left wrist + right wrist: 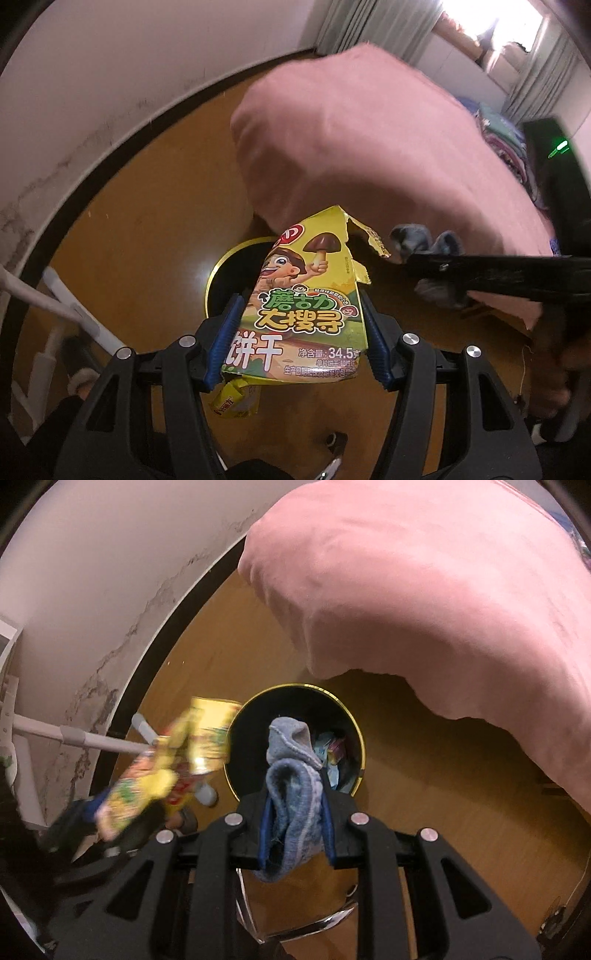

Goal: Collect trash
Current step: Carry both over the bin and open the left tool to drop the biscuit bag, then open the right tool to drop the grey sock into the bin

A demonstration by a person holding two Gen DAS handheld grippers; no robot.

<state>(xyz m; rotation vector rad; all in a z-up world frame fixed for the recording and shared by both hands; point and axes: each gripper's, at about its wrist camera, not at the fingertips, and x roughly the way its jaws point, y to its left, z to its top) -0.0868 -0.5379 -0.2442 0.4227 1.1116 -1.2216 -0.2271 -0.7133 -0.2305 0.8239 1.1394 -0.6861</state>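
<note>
Both grippers carry a load above the bin (295,744), a black can with a gold rim standing on the wooden floor (424,794).

The left gripper (301,332) stands about half open, its blue pads clamped on a torn yellow biscuit box (306,310). The bin rim shows at ten o'clock behind the box.

The right gripper (295,823) is nearly closed, pinching a grey-blue sock (291,786) that hangs right over the bin mouth.

Some wrappers already lie inside the bin at three o'clock from the sock, though the blur makes them hard to identify. Both loads are not yet dropped. A pink bedcover (443,609) overhangs at one o'clock.
</note>
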